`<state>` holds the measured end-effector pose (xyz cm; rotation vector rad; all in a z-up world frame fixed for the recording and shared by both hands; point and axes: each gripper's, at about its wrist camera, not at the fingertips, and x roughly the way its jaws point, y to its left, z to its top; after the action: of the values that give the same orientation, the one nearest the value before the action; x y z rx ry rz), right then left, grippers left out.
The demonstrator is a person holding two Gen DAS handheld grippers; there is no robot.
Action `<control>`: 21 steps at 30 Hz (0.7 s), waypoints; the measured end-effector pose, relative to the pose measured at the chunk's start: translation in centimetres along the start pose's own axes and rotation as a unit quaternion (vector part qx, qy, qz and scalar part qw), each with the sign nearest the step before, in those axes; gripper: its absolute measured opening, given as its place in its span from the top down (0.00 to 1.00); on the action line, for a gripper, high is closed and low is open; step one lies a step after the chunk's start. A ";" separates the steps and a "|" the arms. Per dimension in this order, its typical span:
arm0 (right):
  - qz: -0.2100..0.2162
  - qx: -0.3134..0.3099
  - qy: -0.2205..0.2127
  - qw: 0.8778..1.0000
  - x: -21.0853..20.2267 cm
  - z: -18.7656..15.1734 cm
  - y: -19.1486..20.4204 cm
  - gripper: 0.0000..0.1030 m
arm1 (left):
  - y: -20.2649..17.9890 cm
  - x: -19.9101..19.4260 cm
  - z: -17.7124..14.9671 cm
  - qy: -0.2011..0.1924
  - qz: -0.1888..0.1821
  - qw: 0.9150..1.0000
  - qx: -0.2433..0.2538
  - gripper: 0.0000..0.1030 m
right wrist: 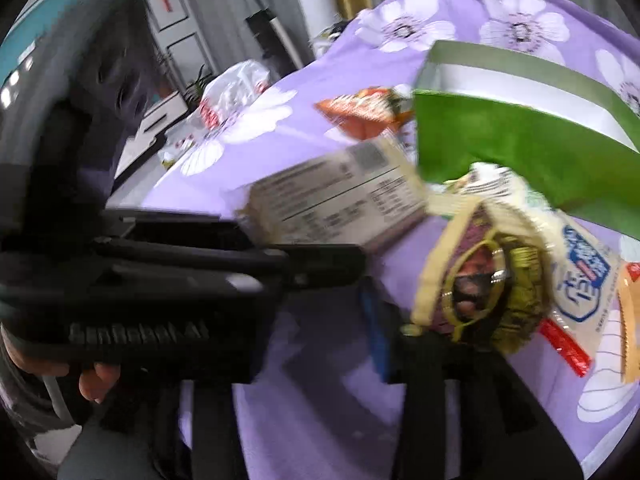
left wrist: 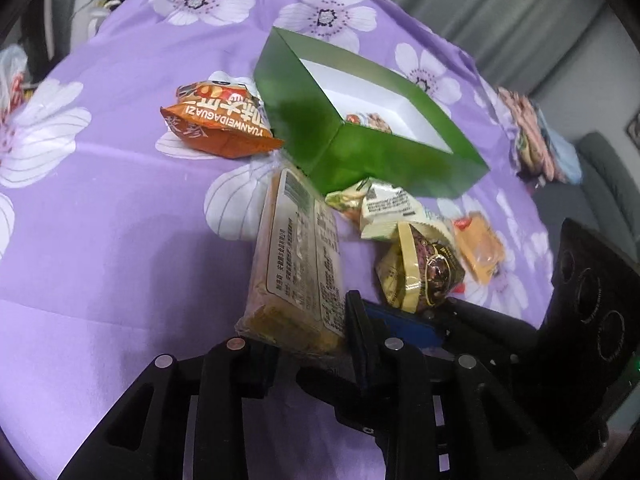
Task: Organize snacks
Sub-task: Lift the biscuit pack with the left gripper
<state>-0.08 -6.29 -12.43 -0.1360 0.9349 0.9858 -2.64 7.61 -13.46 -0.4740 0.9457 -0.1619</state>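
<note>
The left gripper (left wrist: 296, 344) pinches the near end of a long clear-wrapped biscuit pack (left wrist: 298, 256), its jaws pressed against the pack's two sides, printed label facing up. The pack runs forward from the jaws, its far end reaching the near corner of an open green box (left wrist: 304, 120) with white inner walls, where one packet shows at the bottom. Left of the box and ahead of the jaws lies an orange seed packet (left wrist: 218, 124) on the purple flowered tablecloth (left wrist: 100, 220).

To the right of the left jaws, the right gripper (right wrist: 412, 344) meets a small gold and maroon round snack (right wrist: 484, 284); the view is blurred and the jaws' spacing cannot be told. Just beyond that snack sits a pale packet (left wrist: 390, 210) with a barcode label, touching the box's front wall, and to its right a small orange sachet (left wrist: 478, 246). Seen from the right wrist, the left gripper reaches in from the left with the person's fingers (right wrist: 94, 380) under its handle.
</note>
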 end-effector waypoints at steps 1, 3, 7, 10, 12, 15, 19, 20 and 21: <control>0.005 0.001 -0.001 1.000 0.0 0.2 0.0 0.49 | 0.1 0.0 0.2 0.001 -0.004 1.000 -0.001 0.72; 0.003 -0.008 -0.002 1.000 0.4 0.5 0.3 0.48 | 0.2 0.0 0.6 0.003 0.005 1.000 0.001 0.66; -0.001 -0.023 0.001 1.000 0.4 1.2 0.8 0.39 | 1.2 -0.7 0.8 -0.006 0.000 1.000 -0.014 0.44; -0.004 -0.031 0.004 1.000 0.2 1.7 0.3 0.37 | 2.9 -0.7 0.8 -0.017 0.006 0.998 -0.056 0.44; -0.011 -0.028 0.008 1.000 0.4 1.9 0.0 0.37 | 4.2 -1.3 0.8 -0.037 0.007 0.994 -0.098 0.44; -0.018 -0.041 0.000 0.999 0.4 2.2 0.3 0.37 | 4.7 -2.6 0.4 -0.075 0.063 0.990 -0.104 0.44; -0.060 -0.075 -0.004 0.995 0.7 3.1 0.6 0.37 | 5.6 -2.3 0.4 -0.073 0.051 0.988 -0.124 0.44; -0.071 -0.084 -0.006 0.994 0.7 3.5 0.5 0.37 | 5.3 -2.2 0.6 -0.071 0.049 0.989 -0.119 0.44; -0.069 -0.084 -0.003 0.994 0.9 3.9 0.2 0.37 | 5.1 -2.2 0.7 -0.068 0.045 0.990 -0.114 0.44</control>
<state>2.35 -3.66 -10.55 -0.3343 0.8247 0.9357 -3.75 13.11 -13.83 -0.6425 0.8543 0.0614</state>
